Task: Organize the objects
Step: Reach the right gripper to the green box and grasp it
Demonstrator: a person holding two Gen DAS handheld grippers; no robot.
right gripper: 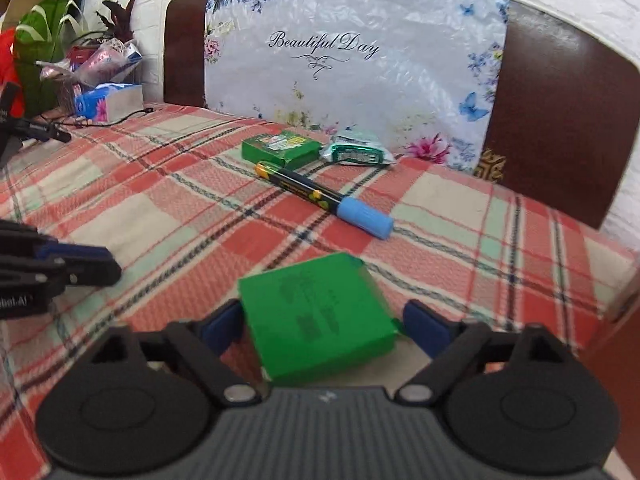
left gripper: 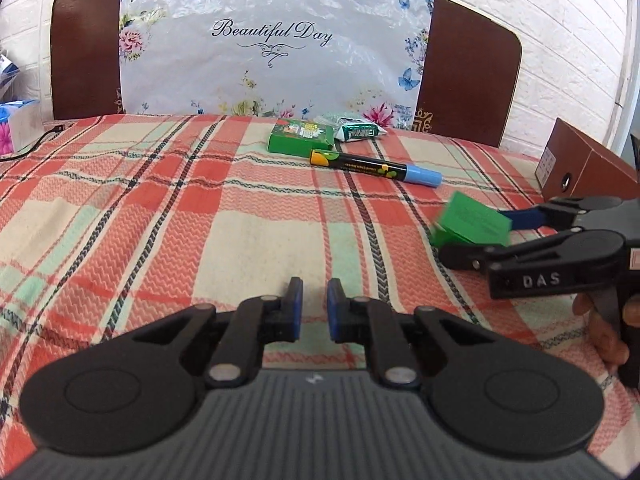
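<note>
Left gripper: being held shut, nothing between the blue pads, low over the plaid cloth
Right gripper: jaws being held apart around a green box; pad contact cannot be told
Marker: lying beyond, just beside a second green box and a foil packet

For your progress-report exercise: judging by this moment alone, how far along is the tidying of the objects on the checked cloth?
Possibly done: a green box, a foil packet and a marker lie close together near the headboard. In hand: a second green box sits tilted between the right tongs, whose pads seem slightly off it. The left tongs are shut and empty. Left: adding this box to the group.
</note>
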